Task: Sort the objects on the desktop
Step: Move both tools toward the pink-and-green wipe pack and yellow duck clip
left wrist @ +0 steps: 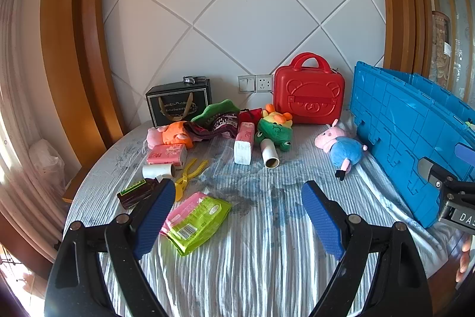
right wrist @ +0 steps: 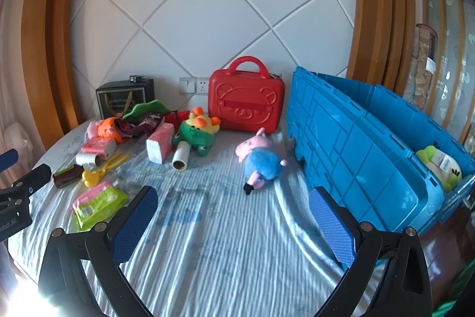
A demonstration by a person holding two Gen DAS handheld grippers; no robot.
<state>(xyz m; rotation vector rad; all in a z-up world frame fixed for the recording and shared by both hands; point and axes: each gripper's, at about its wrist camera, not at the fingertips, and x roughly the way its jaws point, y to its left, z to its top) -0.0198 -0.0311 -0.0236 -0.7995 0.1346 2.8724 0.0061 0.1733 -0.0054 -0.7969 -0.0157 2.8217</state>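
1. While both grippers, left (left wrist: 237, 216) and right (right wrist: 233, 223), are held wide open and empty, a pick is judged pending.
2. The pig toy (right wrist: 261, 159) lies on the cloth beside the blue crate (right wrist: 356, 144); a reach and a squeeze are called for.

We see bright daylight entering from the left, blown-out glare (right wrist: 26, 299) in the lower-left corners, soft shadows across the rumpled cloth (left wrist: 252, 257), and heavy fisheye bending (dark vignetting too) at the edges.
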